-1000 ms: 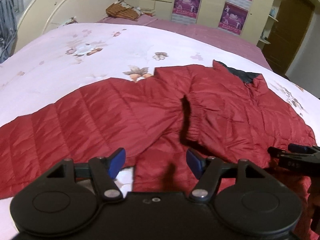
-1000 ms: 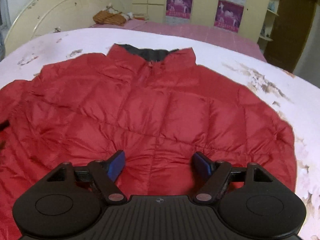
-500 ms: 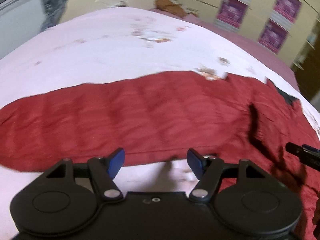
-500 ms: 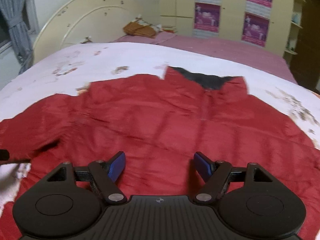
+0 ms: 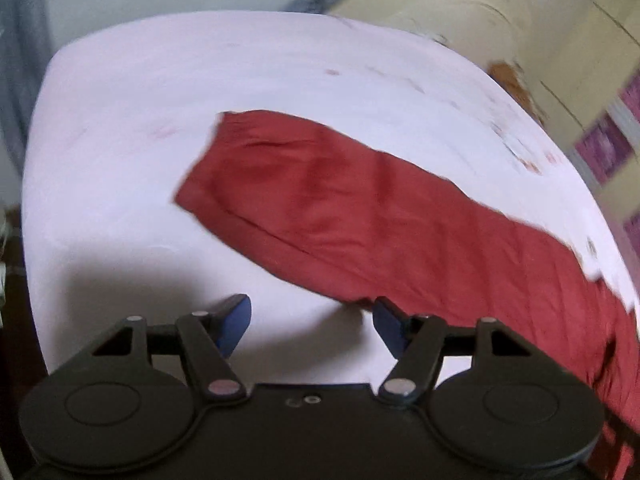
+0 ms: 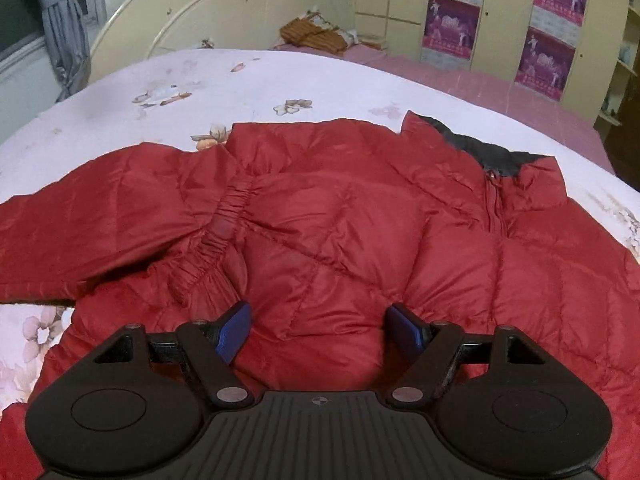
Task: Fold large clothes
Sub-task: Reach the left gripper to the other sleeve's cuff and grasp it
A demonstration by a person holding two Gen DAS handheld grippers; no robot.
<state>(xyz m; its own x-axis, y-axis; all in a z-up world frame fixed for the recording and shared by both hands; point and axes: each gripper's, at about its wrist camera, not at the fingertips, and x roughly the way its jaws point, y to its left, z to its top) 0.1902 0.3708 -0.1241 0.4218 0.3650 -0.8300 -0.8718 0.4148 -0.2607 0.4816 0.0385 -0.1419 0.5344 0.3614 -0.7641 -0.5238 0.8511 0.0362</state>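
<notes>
A red quilted puffer jacket (image 6: pixel 344 240) lies flat on the bed, dark collar (image 6: pixel 484 152) at the upper right. One sleeve is folded across its chest, with the elastic cuff (image 6: pixel 224 224) lying on the body. The other sleeve (image 5: pixel 320 200) stretches out over the pale sheet, its cuff end at the upper left in the blurred left wrist view. My left gripper (image 5: pixel 310 322) is open above the bare sheet, just below that sleeve's edge. My right gripper (image 6: pixel 320 330) is open over the jacket's lower body, nothing between its blue pads.
The bed (image 6: pixel 120 92) has a pale floral sheet and a cream headboard (image 6: pixel 224 4). A brown bundle (image 6: pixel 312 34) lies near the pillows. Wardrobe doors with purple posters (image 6: pixel 452 24) stand behind. The bed's left edge (image 5: pixel 36 160) drops off beside the sleeve end.
My left gripper has swept left along the outstretched sleeve toward its cuff, rolling as it went. My right gripper has shifted left over the jacket body. Both stay open.
</notes>
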